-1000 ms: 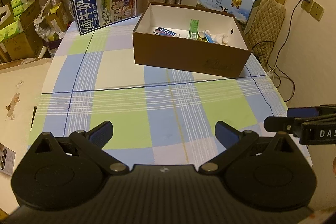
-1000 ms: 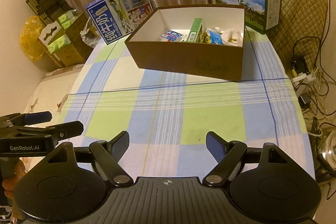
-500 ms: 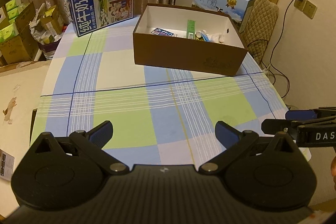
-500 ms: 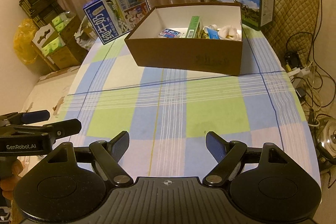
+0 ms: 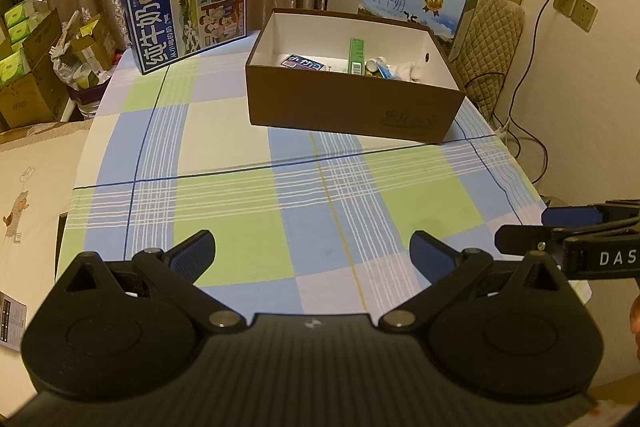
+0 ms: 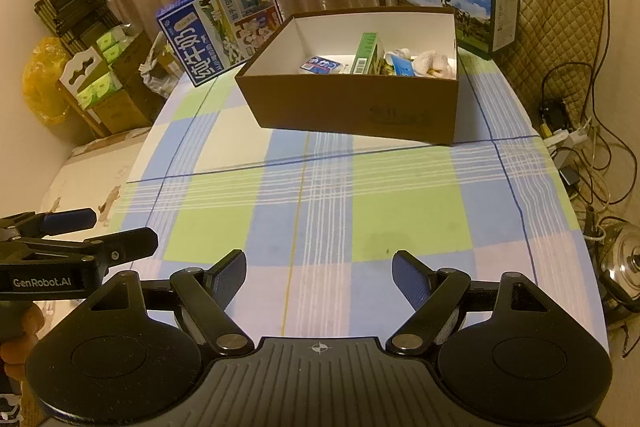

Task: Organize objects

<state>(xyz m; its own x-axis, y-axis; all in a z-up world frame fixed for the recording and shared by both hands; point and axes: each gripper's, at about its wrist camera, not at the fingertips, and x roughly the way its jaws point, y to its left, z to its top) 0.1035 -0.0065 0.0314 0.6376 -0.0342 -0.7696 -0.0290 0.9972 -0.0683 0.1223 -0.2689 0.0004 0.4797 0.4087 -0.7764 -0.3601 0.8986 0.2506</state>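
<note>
Hovering over the near edge of the checked tablecloth point(image 5: 240, 203), the left gripper point(image 5: 312, 255) and right gripper point(image 6: 319, 273) both have fingers spread apart, holding nothing. The brown box point(image 5: 352, 99) sits at the far side, containing a green carton point(image 6: 366, 53), a blue packet point(image 6: 320, 65) and other small items. Two milk cartons stand beyond it.

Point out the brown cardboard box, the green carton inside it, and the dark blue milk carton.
brown cardboard box point(image 6: 352, 107), right wrist view, front wall
green carton point(image 6: 366, 53), right wrist view, top face
dark blue milk carton point(image 5: 184, 11), left wrist view, printed front
</note>
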